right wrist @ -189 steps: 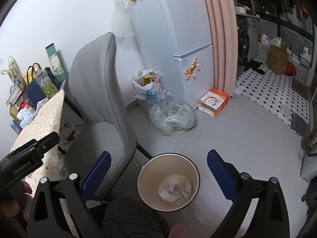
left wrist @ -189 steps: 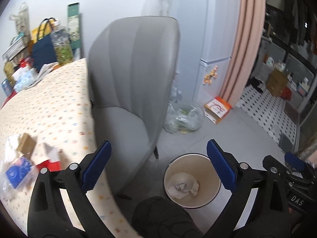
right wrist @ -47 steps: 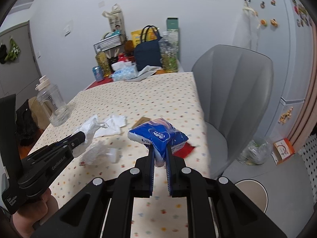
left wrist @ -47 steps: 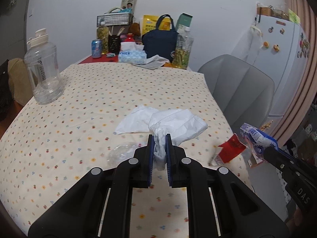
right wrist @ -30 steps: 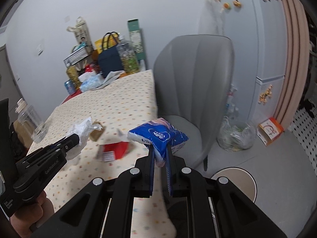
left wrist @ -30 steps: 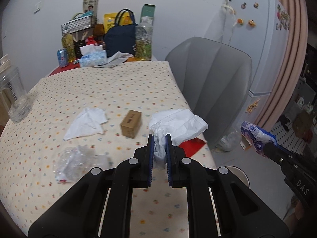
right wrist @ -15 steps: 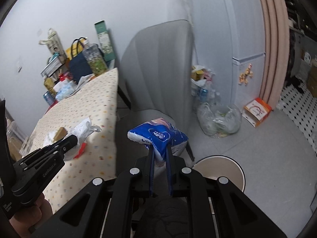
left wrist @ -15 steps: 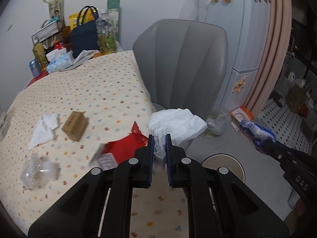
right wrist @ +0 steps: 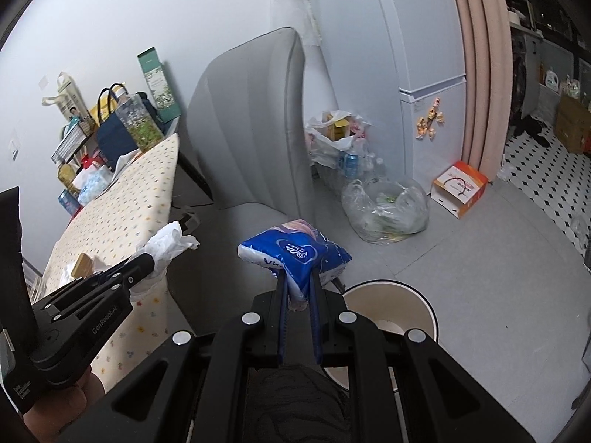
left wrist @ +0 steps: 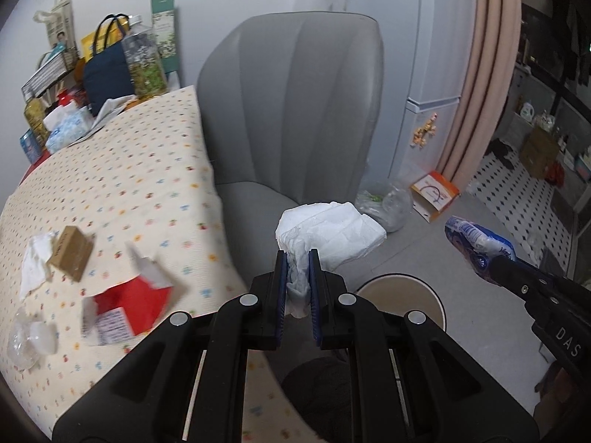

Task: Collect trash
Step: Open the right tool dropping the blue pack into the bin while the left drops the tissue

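1. A round bin (right wrist: pixel 391 297) sat on the floor at lower centre of both views; its contents were hidden behind my claws. A clear bag (right wrist: pixel 386 210) of scraps lay against the fridge, centre right in the right view, with a white bag (right wrist: pixel 332 140) of bottles and boxes behind it.
2. "DAS" showed on my right claw's body, "GenRobot.AI" on my left one's.
3. My left claw (left wrist: pixel 297 275) was pinched on a crumpled white tissue (left wrist: pixel 328 230), held in the air between the chair (left wrist: pixel 291 110) and the bin.
4. My right claw (right wrist: pixel 298 289) was pinched on a blue tissue pack (right wrist: pixel 293 251), just left of the bin's rim.
5. A red wrapper (left wrist: pixel 133 301), a small brown box (left wrist: pixel 70 253) and more tissue (left wrist: pixel 33 265) lay on the table (left wrist: pixel 122 170), lower left.
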`<state>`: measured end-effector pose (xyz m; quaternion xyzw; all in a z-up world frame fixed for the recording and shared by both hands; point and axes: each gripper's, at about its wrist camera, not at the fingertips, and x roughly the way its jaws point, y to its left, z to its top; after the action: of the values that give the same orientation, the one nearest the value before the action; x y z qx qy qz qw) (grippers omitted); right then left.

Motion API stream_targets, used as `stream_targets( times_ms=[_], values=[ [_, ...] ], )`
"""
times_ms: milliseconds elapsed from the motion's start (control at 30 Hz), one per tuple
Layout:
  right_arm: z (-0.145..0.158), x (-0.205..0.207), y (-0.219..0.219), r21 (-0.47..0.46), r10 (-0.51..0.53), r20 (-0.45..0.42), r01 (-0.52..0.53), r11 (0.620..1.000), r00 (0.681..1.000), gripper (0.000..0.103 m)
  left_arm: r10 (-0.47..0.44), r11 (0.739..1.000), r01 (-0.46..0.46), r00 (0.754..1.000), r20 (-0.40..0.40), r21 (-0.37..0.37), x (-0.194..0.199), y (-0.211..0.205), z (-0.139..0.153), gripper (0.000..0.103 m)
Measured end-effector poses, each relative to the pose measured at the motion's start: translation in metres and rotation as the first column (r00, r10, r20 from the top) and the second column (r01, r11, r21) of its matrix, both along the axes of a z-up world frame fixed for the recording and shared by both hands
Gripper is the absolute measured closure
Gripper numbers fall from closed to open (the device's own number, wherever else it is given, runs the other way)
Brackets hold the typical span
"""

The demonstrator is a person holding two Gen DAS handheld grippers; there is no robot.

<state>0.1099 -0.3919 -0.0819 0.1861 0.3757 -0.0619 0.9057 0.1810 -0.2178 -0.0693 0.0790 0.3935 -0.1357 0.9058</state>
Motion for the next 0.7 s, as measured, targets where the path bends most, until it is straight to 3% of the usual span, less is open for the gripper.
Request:
stream_targets(
  times_ms=[133, 200, 233, 700],
  values=[
    [-0.007, 0.001, -0.010, 0.013, -0.019, -0.007, 0.019, 1.000, 1.000, 0.086, -0.020, 1.000, 0.020, 1.000, -0.012, 0.015, 0.003, -0.011, -0.005, 0.091],
    [-0.012, 0.002, -0.017, 0.025, -0.042, -0.019, 0.043, 0.999, 0.999, 0.064, -0.024, 0.999, 0.024, 1.000, -0.017, 0.021, 0.003, -0.015, -0.007, 0.091],
    [-0.014, 0.001, -0.020, 0.025, -0.060, -0.020, 0.061, 0.998, 0.998, 0.045, -0.026, 0.999, 0.026, 1.000, -0.018, 0.024, 0.002, -0.017, -0.008, 0.091],
    [-0.019, -0.034, -0.073, 0.017, -0.181, -0.011, 0.181, 0.983, 0.983, 0.045, -0.127, 0.990, 0.129, 0.991, -0.042, 0.053, -0.006, -0.071, -0.020, 0.091]
  ],
)
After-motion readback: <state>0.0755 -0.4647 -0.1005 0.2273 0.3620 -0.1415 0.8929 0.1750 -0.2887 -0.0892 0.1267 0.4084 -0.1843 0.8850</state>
